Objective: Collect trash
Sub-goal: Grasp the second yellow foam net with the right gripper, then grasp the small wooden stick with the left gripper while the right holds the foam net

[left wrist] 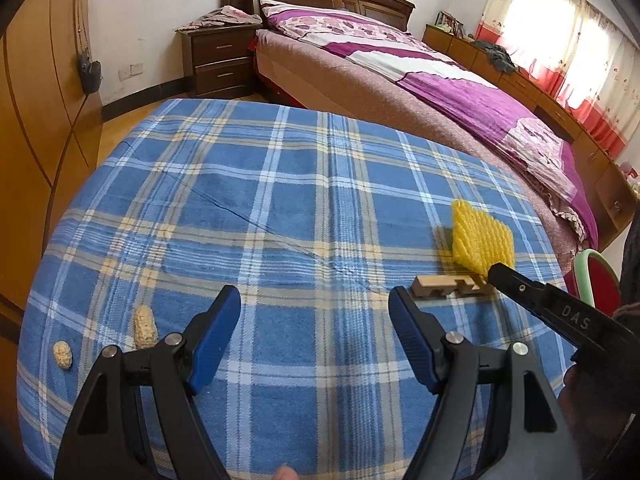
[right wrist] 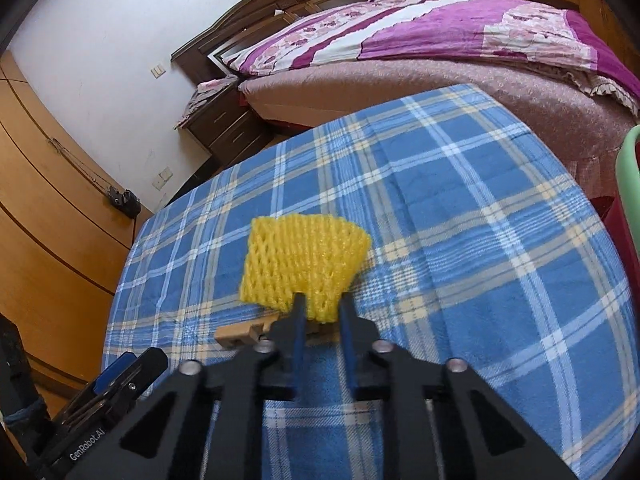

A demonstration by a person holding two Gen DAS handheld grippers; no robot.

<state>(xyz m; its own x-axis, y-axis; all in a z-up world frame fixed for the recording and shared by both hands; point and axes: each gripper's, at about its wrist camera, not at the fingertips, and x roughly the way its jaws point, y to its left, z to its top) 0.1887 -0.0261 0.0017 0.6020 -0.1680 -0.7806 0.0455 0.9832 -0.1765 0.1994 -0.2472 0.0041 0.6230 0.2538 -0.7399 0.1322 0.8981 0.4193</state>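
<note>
Trash on the blue plaid cloth (left wrist: 280, 208) comes to four pieces that I can see: a yellow foam net (right wrist: 304, 264), a small wooden piece (left wrist: 452, 286) and two peanut shells. From my right wrist camera the foam net sits dead centre, at 12 o'clock from the right gripper (right wrist: 322, 308), and its near edge is pinched between the two blue pads; the jaws are drawn close together and clamped on that edge. The rest of the net fans out away from the fingers, its far part lifted off the cloth. The wooden piece lies on the cloth just under the net's near edge, partly hidden by the right fingers; whether the fingers touch it I cannot tell. From my left wrist camera the same net shows at about 2 o'clock, with the black tip of the right gripper reaching in from the lower right to meet it. My left gripper (left wrist: 314, 312) hangs over the cloth with its jaws wide apart and nothing between them. The larger peanut shell (left wrist: 145, 326) lies at roughly 9 o'clock from the left fingers, just beside the left finger, and the smaller peanut shell (left wrist: 63, 354) lies further out the same way, near the cloth's edge. A bed with purple bedding (left wrist: 440, 76) stands beyond the table at 1 o'clock
</note>
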